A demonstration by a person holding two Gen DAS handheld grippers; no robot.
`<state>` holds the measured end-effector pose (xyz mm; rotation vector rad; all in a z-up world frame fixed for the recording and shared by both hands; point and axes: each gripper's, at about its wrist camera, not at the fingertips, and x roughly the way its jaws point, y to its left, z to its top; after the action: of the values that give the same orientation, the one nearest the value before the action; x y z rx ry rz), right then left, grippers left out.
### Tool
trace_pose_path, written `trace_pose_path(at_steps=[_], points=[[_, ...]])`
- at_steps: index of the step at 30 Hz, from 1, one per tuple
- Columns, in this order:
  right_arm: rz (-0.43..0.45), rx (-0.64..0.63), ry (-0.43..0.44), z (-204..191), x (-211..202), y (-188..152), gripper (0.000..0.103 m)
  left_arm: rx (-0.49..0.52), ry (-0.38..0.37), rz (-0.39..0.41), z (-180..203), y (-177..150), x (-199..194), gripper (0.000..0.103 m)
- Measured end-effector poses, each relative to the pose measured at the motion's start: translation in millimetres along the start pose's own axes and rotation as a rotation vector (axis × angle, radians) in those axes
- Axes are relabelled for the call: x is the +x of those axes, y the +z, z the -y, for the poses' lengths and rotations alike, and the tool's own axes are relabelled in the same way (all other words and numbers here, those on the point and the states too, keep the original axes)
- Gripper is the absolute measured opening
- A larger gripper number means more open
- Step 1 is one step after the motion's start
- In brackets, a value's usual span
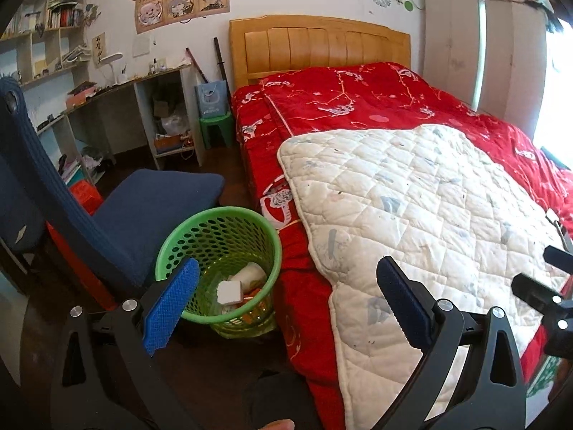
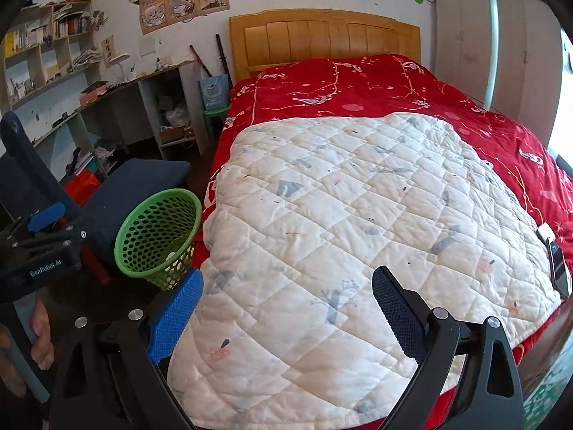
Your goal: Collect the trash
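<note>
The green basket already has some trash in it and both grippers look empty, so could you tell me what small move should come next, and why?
Probably pause and scan for leftover trash. The green basket beside the bed holds a cup and paper scraps, the white quilt shows no litter, and the left gripper and right gripper are both open and empty. The dark flat object at the quilt's right edge looks like a phone, not trash.
</note>
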<state>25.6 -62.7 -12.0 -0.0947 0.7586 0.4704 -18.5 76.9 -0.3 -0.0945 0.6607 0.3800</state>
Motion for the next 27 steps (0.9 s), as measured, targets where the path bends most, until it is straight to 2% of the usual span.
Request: trace_pose_path(at_steps=[10, 27], points=[[0.015, 0.032, -0.003, 9.9, -8.2, 1.7, 0.092, 0.017, 0.007, -0.009, 11.1, -4.7, -5.3, 0.098], [0.018, 0.024, -0.006, 7.6, -12.5, 2.8, 0.092, -0.003, 0.013, -0.023, 7.1, -7.5, -6.1, 0.098]])
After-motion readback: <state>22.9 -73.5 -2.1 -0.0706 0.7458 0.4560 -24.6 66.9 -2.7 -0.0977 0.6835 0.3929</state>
